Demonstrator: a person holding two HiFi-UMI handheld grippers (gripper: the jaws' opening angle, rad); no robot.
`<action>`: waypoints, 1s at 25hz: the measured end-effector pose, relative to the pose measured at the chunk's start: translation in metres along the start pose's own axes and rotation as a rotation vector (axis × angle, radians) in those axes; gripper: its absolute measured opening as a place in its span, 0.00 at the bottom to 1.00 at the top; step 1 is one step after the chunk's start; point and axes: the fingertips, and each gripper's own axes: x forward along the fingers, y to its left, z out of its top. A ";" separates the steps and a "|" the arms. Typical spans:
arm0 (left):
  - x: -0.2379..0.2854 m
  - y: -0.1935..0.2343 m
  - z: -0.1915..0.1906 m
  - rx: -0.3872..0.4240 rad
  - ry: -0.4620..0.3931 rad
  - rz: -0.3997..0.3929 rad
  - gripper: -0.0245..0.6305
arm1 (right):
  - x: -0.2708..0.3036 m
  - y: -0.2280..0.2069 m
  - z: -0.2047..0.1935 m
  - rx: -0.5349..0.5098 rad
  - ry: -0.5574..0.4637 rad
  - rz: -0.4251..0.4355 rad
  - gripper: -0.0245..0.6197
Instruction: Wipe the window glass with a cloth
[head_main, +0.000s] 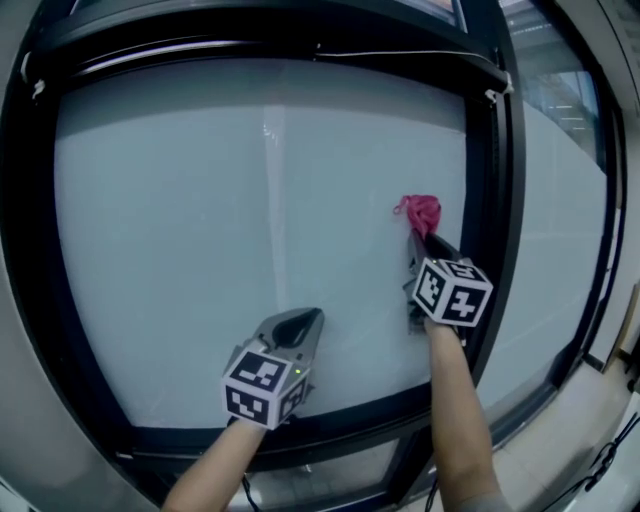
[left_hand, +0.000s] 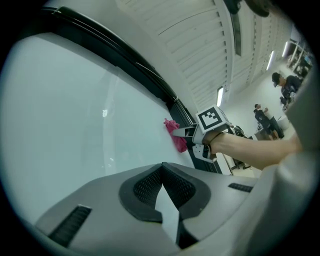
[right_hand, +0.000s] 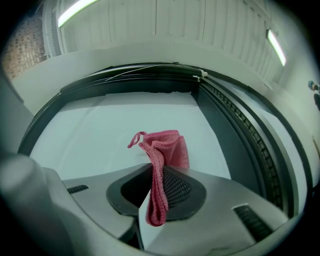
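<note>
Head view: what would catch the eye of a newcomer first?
The pink cloth stands out, pinched in the right gripper against the pale window glass, near its dark right frame. Lower left, the left gripper is shut on nothing, close to the pane.

Pink knit cloth, folded and bunched, is pinched between the closed jaws of the right tool. Its bunched end projects past the tool tips against the window glass. The glass is pale, upright, dark-framed, directly ahead of the tool.
</note>
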 end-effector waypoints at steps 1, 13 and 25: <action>-0.004 0.005 0.000 -0.001 0.003 0.011 0.04 | 0.000 0.007 -0.001 -0.001 0.002 0.010 0.12; -0.058 0.050 0.002 0.005 0.026 0.121 0.04 | -0.002 0.108 0.007 0.003 -0.012 0.156 0.12; -0.113 0.089 0.004 0.030 0.047 0.210 0.04 | -0.005 0.203 0.007 0.023 -0.018 0.282 0.12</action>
